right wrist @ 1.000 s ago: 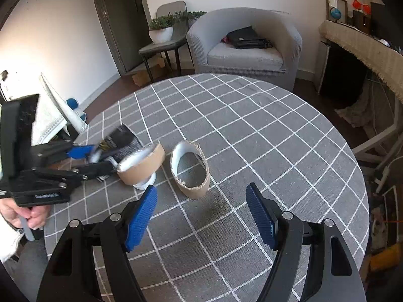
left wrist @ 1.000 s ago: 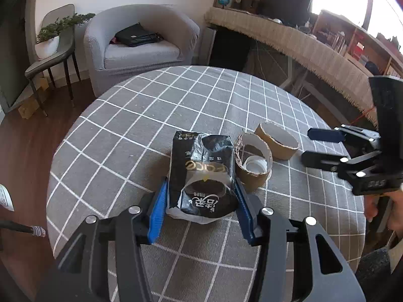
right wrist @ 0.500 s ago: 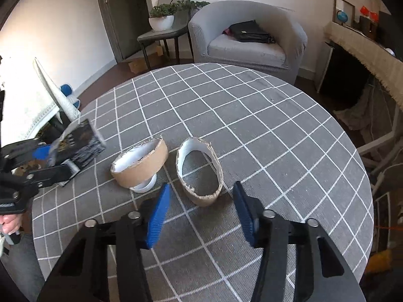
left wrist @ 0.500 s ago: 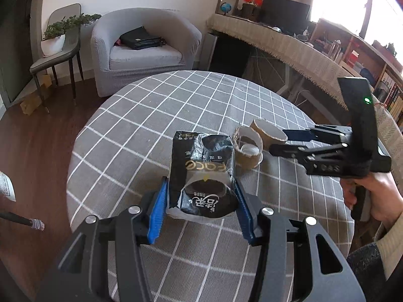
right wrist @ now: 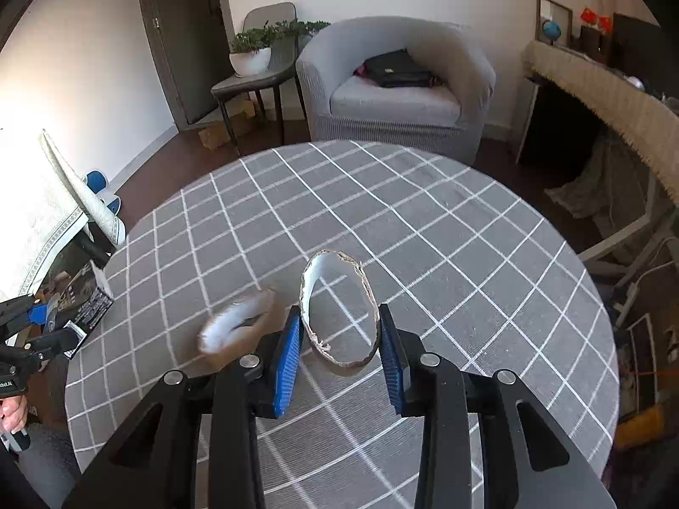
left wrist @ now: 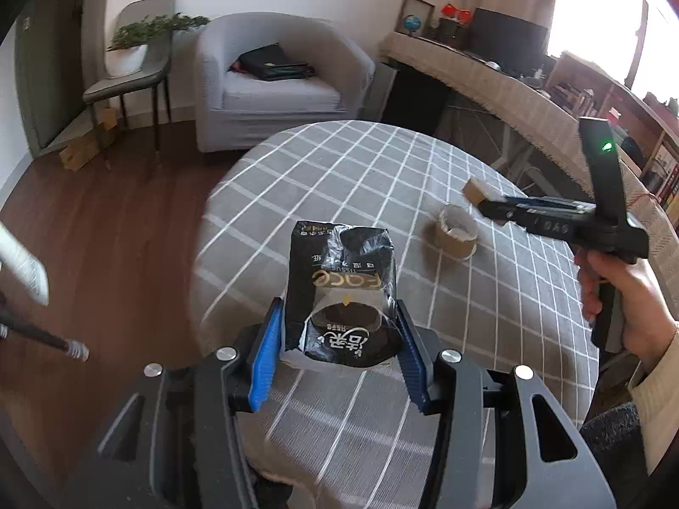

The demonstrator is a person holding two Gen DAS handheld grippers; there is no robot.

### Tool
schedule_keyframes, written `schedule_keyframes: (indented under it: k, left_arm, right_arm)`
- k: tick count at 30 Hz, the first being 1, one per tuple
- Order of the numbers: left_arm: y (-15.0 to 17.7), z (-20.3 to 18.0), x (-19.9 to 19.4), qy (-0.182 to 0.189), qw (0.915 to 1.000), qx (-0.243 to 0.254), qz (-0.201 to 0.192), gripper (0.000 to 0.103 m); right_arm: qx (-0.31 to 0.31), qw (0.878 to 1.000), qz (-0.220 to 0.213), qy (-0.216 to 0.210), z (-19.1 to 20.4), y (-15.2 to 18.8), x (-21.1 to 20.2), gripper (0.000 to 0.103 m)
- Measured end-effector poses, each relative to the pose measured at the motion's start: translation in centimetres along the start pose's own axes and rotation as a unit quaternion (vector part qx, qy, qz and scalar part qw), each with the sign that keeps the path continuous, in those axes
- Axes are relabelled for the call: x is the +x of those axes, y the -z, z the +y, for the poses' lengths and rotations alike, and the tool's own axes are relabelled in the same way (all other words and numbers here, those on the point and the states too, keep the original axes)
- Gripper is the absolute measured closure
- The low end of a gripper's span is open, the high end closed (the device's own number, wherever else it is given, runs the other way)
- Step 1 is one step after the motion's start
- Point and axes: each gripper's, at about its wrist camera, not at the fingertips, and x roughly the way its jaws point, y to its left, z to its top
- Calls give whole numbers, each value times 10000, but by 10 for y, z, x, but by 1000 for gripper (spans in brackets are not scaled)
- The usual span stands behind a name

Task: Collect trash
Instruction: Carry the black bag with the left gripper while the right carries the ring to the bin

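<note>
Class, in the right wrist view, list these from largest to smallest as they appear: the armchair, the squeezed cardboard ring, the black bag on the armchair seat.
1. armchair
2. cardboard ring, though it is close to the camera
3. black bag

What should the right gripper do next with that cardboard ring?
Probably lift it clear. The right gripper is shut on the ring, squeezed to an oval between the pads. A second ring remains on the table, and the left gripper already holds the black wrapper.
</note>
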Motion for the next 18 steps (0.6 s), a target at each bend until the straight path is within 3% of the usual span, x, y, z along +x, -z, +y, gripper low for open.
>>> schedule_keyframes:
  k: [18]
  left_arm:
    - [86, 67, -101, -873, 9938, -681, -32, 50]
  right_arm:
    - [-641, 9967, 111, -482, 124, 32, -54, 68]
